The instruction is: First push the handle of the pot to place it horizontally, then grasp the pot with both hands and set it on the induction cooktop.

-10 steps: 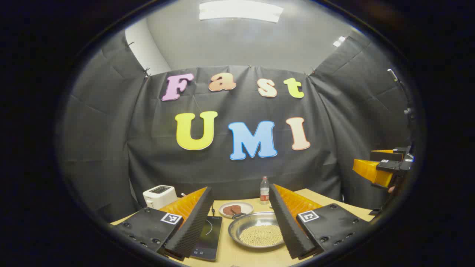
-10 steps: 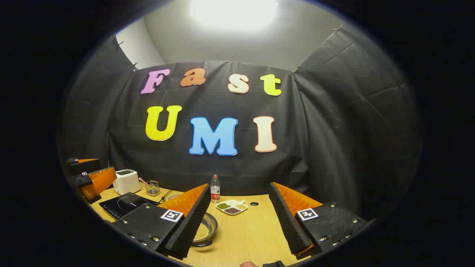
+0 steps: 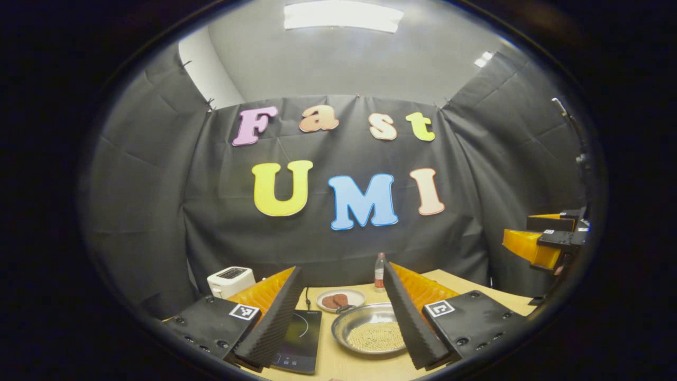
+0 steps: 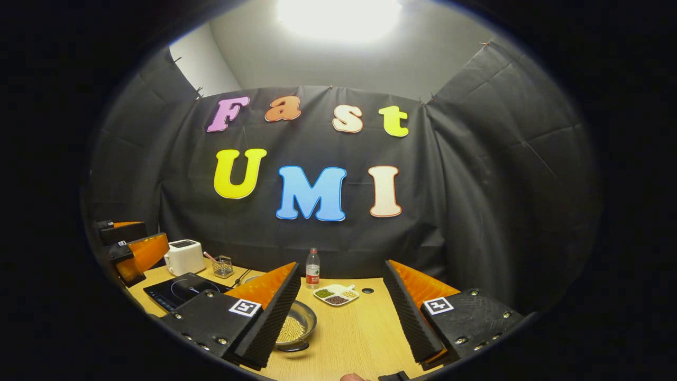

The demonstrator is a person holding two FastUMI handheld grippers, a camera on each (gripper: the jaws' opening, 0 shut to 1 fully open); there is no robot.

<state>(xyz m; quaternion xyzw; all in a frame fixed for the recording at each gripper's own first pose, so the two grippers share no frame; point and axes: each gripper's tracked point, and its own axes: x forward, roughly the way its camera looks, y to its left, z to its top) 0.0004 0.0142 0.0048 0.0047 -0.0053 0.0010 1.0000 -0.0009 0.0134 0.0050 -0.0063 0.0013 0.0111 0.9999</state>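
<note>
1. A wooden counter [image 4: 359, 333] stands before black cloth walls.
2. From the left: a toaster [image 3: 230, 279], the induction cooktop [image 3: 299, 338], then the pot [image 3: 370, 334] of pale grains just beside it on the counter.
3. The left gripper [image 3: 341, 317] hangs wide open, holding nothing.
4. The right gripper [image 4: 344, 312] is wide open, empty, with the pot [image 4: 300, 328] behind its left finger.

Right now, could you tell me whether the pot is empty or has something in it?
Not empty: the pot holds a layer of small pale beans across its bottom, and it sits upright on the table.
</note>
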